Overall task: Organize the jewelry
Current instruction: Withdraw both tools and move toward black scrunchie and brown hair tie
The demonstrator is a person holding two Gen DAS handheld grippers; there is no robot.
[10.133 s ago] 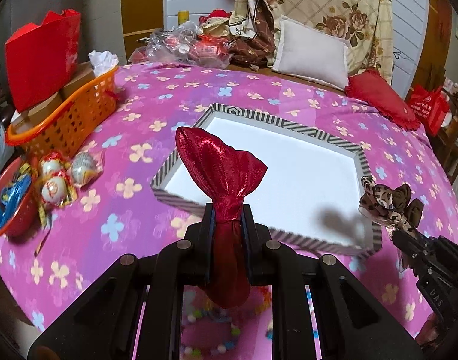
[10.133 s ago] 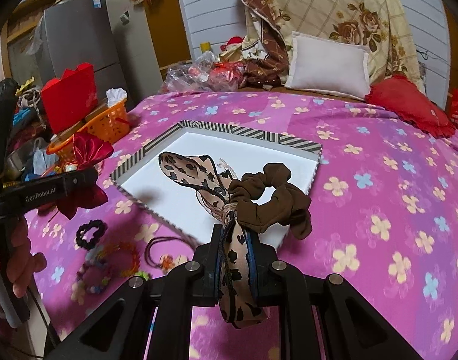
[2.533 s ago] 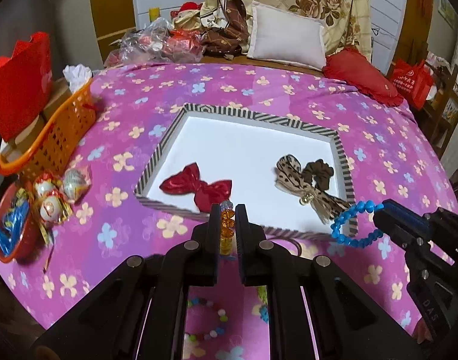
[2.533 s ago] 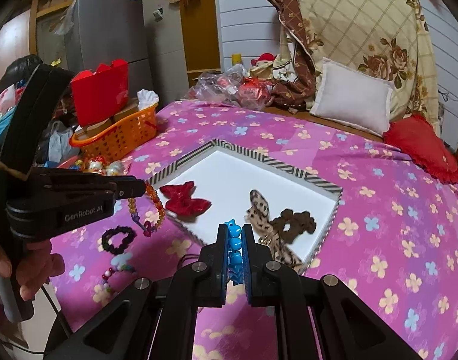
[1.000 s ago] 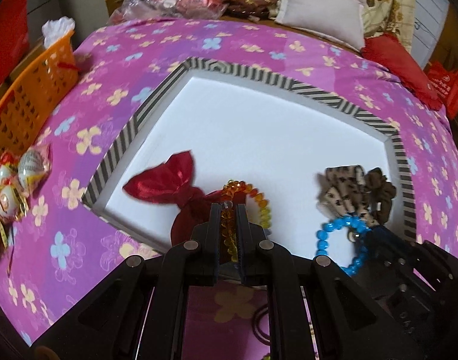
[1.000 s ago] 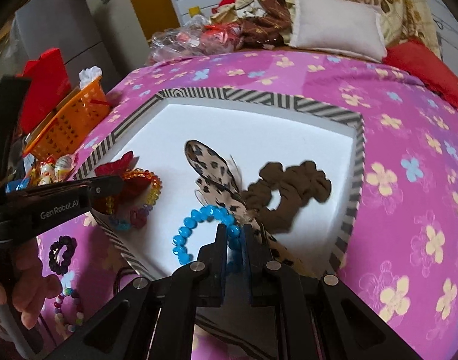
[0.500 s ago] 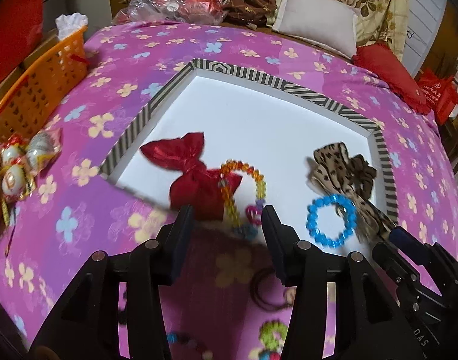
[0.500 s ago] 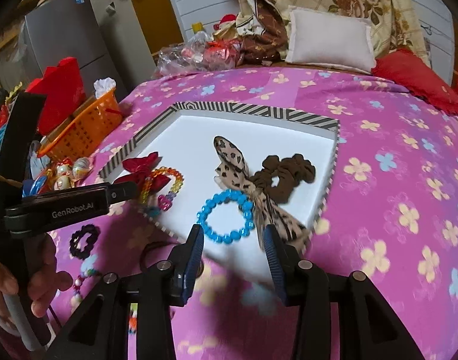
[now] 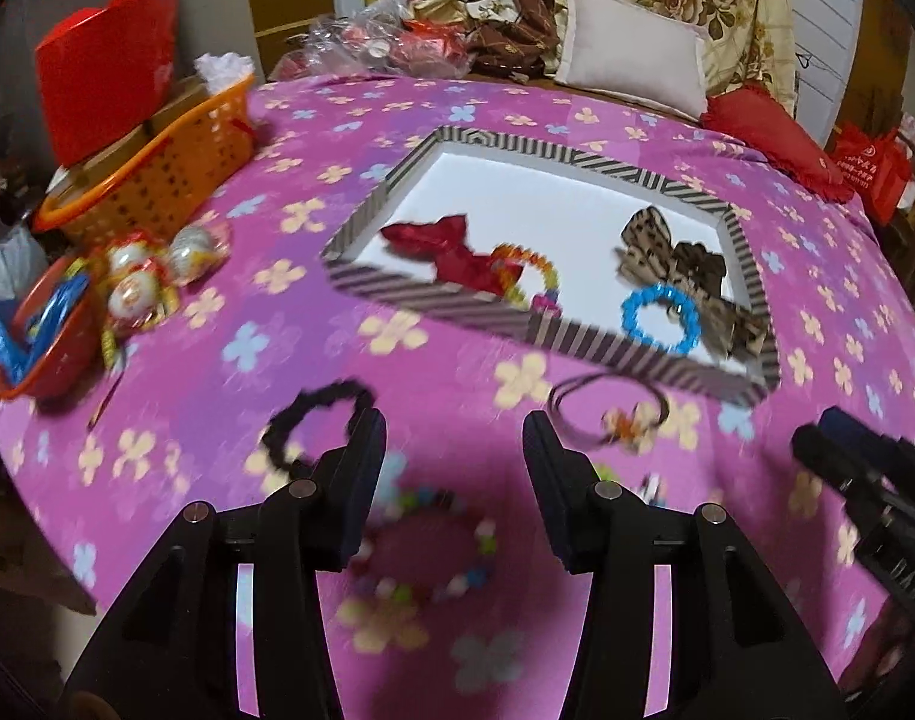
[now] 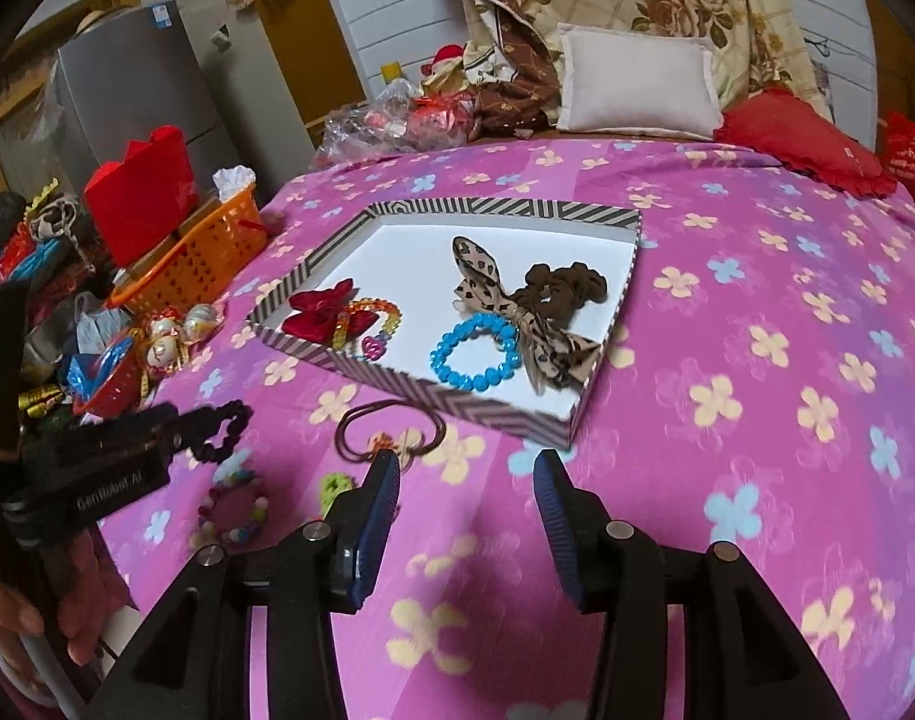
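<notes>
A striped-rim white tray [image 10: 499, 207] [image 9: 451, 309] lies on the pink flowered cover. In it are a red bow [image 10: 322, 315], an orange bead bracelet [image 10: 376, 315], a blue bead bracelet [image 10: 472, 351] [image 9: 658, 318] and a leopard bow with brown scrunchie [image 10: 541, 300]. On the cover near the tray lie a black bead bracelet [image 9: 313, 420] [image 10: 226, 432], a brown cord necklace [image 10: 388, 426] [image 9: 607, 414], a multicolour bead bracelet [image 9: 427, 546] [image 10: 232, 510] and a green piece [image 10: 334, 486]. My left gripper [image 9: 454, 456] and right gripper [image 10: 466, 480] are open and empty above the cover.
An orange basket [image 9: 151, 174] with a red box [image 9: 106, 66] stands at the left, with wrapped eggs [image 9: 139, 276] and a red bowl [image 9: 43, 342] near the edge. Pillows [image 10: 637, 84] and bags lie at the back.
Both grippers let go of the orange and blue bracelets in the tray, opened, and pulled back toward the loose pieces on the cover.
</notes>
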